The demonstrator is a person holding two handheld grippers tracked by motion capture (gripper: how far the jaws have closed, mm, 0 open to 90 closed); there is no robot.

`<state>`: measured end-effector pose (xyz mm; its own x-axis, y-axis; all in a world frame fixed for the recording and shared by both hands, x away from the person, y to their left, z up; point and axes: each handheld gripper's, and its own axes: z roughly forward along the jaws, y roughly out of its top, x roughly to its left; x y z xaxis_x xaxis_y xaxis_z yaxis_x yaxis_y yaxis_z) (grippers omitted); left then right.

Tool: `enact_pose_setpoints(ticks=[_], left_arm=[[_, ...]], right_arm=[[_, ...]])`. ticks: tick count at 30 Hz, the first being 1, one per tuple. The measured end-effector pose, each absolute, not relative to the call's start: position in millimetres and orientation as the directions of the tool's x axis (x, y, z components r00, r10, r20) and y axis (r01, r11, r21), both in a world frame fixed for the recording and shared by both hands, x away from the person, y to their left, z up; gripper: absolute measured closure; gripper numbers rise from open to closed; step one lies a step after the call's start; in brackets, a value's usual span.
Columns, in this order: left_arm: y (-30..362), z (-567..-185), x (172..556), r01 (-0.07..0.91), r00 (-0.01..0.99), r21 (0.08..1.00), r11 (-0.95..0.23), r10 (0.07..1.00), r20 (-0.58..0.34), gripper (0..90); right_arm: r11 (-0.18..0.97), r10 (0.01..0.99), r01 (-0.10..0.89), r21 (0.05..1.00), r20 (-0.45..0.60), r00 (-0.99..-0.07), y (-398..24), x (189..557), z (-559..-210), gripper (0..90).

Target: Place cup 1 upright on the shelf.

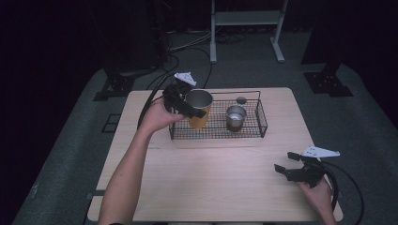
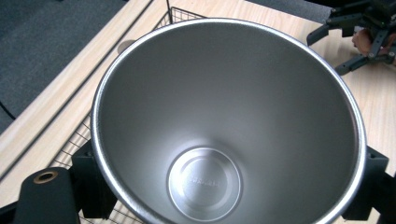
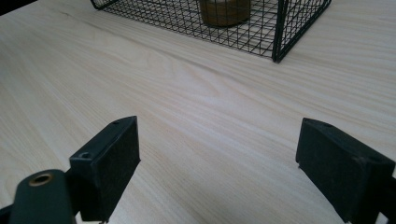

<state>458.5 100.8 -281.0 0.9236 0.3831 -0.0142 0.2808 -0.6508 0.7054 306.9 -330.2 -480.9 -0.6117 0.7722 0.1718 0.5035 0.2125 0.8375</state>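
The left gripper has its fingers clamped on either side of a yellow-walled, steel-lined tapered cup, holding it upright at the 9 o'clock end of the black wire basket. A smaller steel cup stands near the basket's middle. At 4 o'clock on the pale wooden surface, the right gripper rests with fingers spread apart and empty.

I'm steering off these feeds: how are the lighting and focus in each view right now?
High view: dim, dark surroundings, only the table lit, slightly soft. Left gripper view: the steel cup sits close and bright, soft sheen, no harsh glare. Right gripper view: evenly lit wood, jaws sharp, the wire basket clear.
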Motion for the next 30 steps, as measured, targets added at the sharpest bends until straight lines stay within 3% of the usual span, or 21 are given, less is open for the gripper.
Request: enact_pose_setpoints(ticks=[30], left_arm=[[90,-279,506,0.33,0.9,0.697,-0.637,0.434,-0.029,14.1]], right_arm=[[0.217,0.775,0.505,0.835,0.168,-0.61,-332,308,-481,12.6]])
